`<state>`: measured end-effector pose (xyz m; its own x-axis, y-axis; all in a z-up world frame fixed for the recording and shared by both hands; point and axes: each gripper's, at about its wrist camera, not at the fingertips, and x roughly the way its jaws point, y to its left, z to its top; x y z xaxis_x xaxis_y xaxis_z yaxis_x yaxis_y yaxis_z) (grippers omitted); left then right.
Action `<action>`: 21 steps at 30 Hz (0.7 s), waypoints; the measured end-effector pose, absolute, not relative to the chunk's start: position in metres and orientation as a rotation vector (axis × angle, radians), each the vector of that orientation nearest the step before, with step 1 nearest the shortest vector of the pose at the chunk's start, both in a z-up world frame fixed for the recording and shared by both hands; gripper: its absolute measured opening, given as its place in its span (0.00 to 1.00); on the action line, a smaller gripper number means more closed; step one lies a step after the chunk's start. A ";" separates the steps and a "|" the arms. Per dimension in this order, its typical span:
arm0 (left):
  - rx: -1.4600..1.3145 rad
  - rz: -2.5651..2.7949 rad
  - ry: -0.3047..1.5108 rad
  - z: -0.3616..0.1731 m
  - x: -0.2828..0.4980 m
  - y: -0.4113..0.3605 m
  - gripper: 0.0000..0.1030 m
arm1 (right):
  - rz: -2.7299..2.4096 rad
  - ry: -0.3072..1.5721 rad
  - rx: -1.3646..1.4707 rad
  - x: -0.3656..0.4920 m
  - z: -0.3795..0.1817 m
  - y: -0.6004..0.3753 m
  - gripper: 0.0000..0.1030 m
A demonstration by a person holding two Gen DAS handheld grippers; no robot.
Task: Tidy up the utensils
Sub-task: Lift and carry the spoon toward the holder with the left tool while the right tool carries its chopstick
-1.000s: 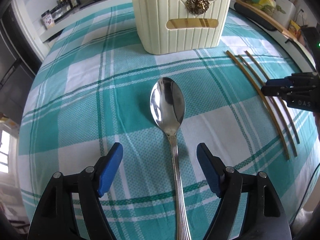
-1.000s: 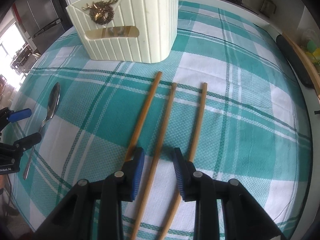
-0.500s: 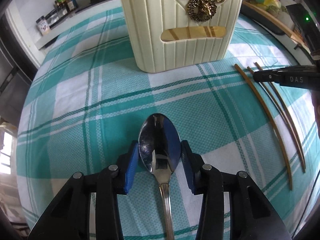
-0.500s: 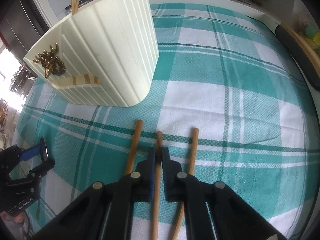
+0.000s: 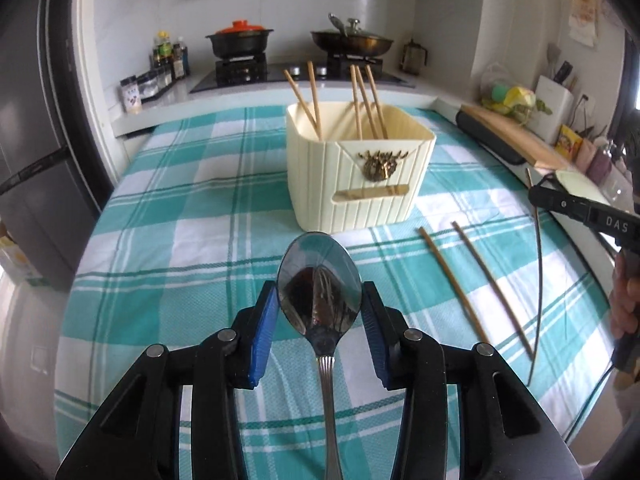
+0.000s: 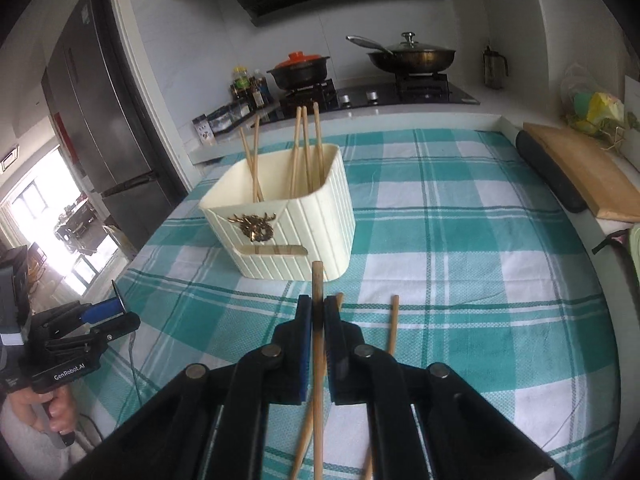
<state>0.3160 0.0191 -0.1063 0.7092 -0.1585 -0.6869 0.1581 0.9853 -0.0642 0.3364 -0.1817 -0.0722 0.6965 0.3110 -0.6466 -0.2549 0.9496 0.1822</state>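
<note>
Change: a second ago the spoon and all 3 loose chopsticks lay flat on the tablecloth before the holder, and both claws stood open over them. Now each claw has closed and risen.
Left gripper: clenched on the bowl of the spoon; the blue pads press its 2 edges, and the handle runs back under the camera. The spoon is in the air, in front of the holder.
Right gripper: clenched on 1 chopstick, whose tip stands out toward the holder's front wall.
Meaning: I judge both pickups done; the carry to the holder comes next.
Holder: a cream ribbed box with a gold deer badge, upright on the cloth. Inside it 5 chopsticks lean, 2 toward its left side and 3 toward its right.
Still outside: 2 chopsticks lie on the cloth, right of the holder and a little nearer the camera.
</note>
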 end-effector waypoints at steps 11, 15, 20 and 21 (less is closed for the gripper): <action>-0.053 -0.180 0.658 -0.072 0.283 0.029 0.40 | 0.315 0.526 0.026 0.286 -0.030 -0.169 0.06; -0.060 -0.185 0.642 -0.064 0.283 0.031 0.40 | 0.307 0.484 0.022 0.286 -0.019 -0.166 0.06; -0.082 -0.192 0.634 -0.052 0.289 0.037 0.40 | 0.292 0.439 0.010 0.287 -0.003 -0.163 0.06; -0.083 -0.195 0.632 -0.049 0.290 0.038 0.40 | 0.290 0.434 0.006 0.289 0.000 -0.163 0.06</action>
